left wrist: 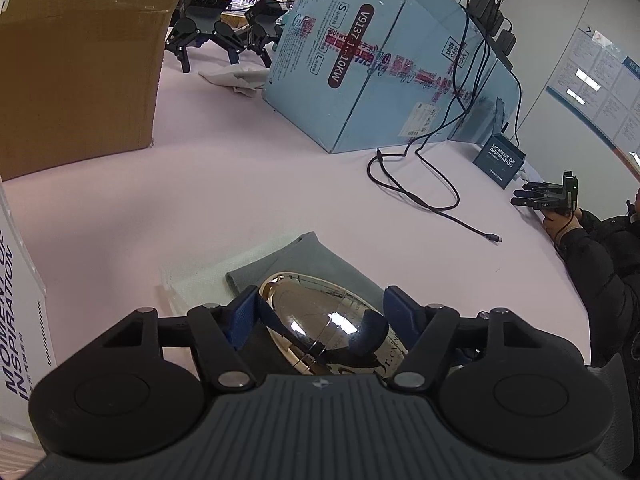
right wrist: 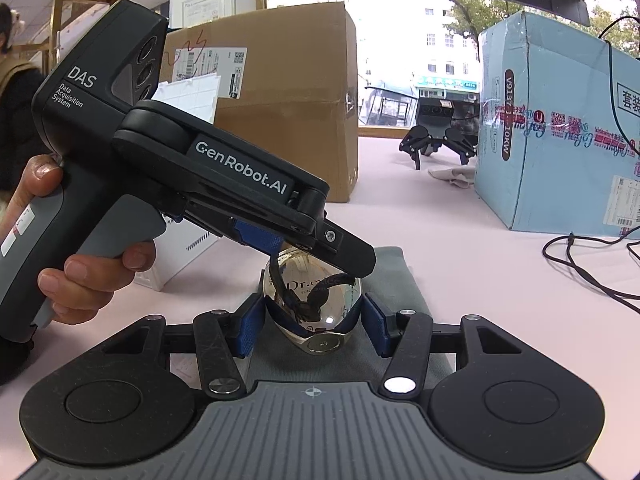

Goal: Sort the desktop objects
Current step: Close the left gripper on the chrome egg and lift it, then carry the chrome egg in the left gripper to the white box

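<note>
Chrome egg (right wrist: 316,312) (mirror-bright) between both tongs (right wrist: 314,330)

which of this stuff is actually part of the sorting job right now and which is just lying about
In the job, as far as I can judge:
- shiny egg case
- grey pouch under it
- left tongs and right tongs, both flanking the case

Just lying about:
- brown carton
- blue box
- black cable
- spare grippers
- crumpled paper
</note>
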Motion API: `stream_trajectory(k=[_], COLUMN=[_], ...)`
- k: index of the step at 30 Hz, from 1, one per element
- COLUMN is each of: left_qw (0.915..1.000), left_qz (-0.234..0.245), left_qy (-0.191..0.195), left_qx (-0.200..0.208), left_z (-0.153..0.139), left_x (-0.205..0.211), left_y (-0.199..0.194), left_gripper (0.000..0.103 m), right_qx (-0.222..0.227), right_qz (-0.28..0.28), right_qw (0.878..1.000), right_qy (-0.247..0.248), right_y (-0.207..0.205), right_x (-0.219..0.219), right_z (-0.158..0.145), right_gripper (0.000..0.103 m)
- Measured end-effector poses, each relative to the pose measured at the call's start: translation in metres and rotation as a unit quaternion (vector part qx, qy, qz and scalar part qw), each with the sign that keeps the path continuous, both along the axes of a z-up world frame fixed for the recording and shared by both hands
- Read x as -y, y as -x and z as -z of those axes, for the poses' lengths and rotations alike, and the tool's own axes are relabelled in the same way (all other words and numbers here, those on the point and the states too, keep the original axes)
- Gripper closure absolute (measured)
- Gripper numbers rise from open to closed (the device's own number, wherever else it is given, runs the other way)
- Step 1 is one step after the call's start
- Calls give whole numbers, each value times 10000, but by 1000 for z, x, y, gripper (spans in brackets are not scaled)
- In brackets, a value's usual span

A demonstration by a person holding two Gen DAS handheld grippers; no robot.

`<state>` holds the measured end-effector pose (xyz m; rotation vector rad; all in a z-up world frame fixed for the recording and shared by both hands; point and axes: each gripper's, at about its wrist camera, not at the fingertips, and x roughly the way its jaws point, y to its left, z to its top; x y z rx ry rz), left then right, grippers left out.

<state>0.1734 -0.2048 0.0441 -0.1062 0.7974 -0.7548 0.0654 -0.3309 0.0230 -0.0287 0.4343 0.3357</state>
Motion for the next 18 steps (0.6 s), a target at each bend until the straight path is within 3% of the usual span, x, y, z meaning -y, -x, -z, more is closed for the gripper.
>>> stream_trajectory(k=[8, 18], left_qw=[9995, 9949], left_qz=[4, -252], left_qy=[188, 528], left_qx=[271, 818], left_z=[-20, -67], left_x=[-6, -35], left_y=[11, 40], left_gripper=[39, 39], right_qx=[501, 1253], right_qz=[25, -108], right_qw=[9987, 9912], right_qy=[-102, -420], right_y=[15, 32], right_x=[0, -11], right_z=[-8, -38], right_gripper=[53, 53])
